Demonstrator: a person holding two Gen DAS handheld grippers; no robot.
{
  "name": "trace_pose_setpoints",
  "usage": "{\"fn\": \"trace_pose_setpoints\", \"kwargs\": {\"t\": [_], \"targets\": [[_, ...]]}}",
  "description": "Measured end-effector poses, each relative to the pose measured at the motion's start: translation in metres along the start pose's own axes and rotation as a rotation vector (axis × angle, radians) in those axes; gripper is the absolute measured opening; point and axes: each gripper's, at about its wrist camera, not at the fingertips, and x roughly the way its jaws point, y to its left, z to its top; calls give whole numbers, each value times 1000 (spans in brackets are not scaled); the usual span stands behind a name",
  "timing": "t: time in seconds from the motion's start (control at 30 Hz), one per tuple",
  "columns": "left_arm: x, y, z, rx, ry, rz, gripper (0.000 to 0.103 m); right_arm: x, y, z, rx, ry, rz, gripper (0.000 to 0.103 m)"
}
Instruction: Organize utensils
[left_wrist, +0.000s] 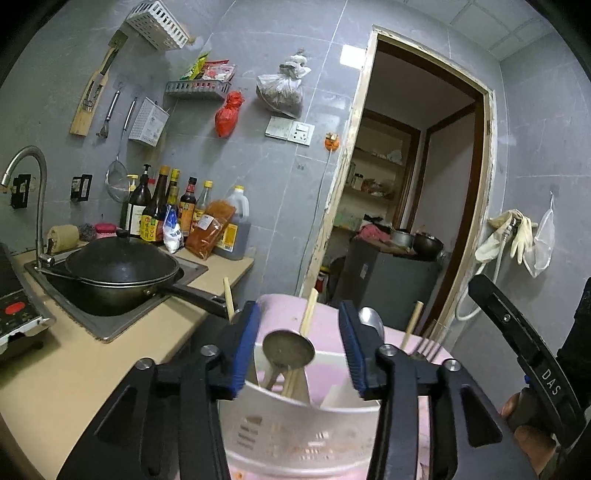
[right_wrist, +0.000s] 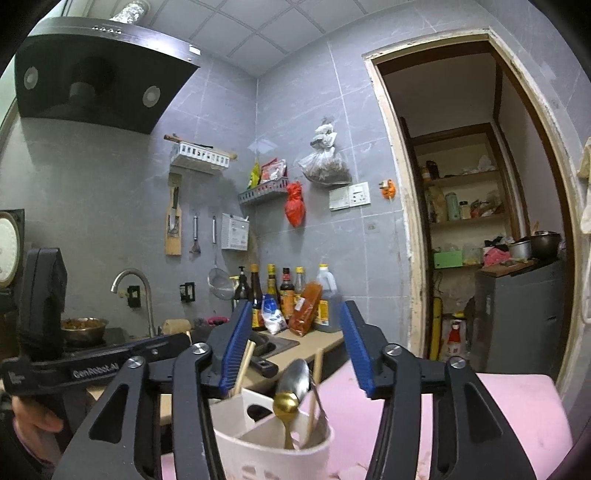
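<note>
the left gripper (left_wrist: 301, 347) has its jaws apart, with nothing pinched. a round metal spoon (left_wrist: 288, 352) shows between the blue pads (left_wrist: 245, 350), but they do not touch it. the spoon stands in a white plastic utensil holder (left_wrist: 295, 428) at 6 o'clock. the holder has little slots in its wall and sits on a soft pink mat (left_wrist: 402, 339). pale wooden chopsticks (left_wrist: 308, 312) lean up out of it toward 12 o'clock. only this view shows a fork (left_wrist: 426, 345) at 3 o'clock of the holder, a black wok (left_wrist: 122, 264) with a lid in the steel sink (left_wrist: 110, 321) at 9 o'clock, and rubber gloves (left_wrist: 506, 232) hanging on the wall at 3 o'clock.

the right gripper (right_wrist: 293, 347) also has its jaws wide apart and grips nothing. below it the utensil holder (right_wrist: 273, 454) shows its inner walls, so you can see it is split into parts. a shiny gold spoon (right_wrist: 286, 404) and a silver spoon (right_wrist: 293, 376) stand in the part nearer 3 o'clock, with 1 chopstick (right_wrist: 317, 369) beside them. only this view shows the black range hood (right_wrist: 96, 85) at 10 o'clock and a metal bowl (right_wrist: 83, 326) of food at 9 o'clock.

both views show dark sauce bottles (right_wrist: 273, 291) on the tan counter (left_wrist: 66, 369), a red bag (right_wrist: 295, 205) hung on the grey tile wall and an open doorway (right_wrist: 480, 221) with shelves.

the black gripper arms hide much of the holder in both views.
</note>
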Motion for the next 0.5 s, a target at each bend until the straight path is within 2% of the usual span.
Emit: {"fn": "trace_pose_setpoints", "kwargs": {"t": [0.27, 0.37, 0.5], "targets": [[-30, -13, -14, 6, 47, -29, 81, -51, -7, -4, 4, 75, -74, 80], [-42, -19, -24, 16, 63, -36, 92, -70, -9, -8, 17, 108, -106, 88], [-57, -25, -42, 26, 88, -43, 95, -98, -10, -15, 44, 154, -154, 102]]}}
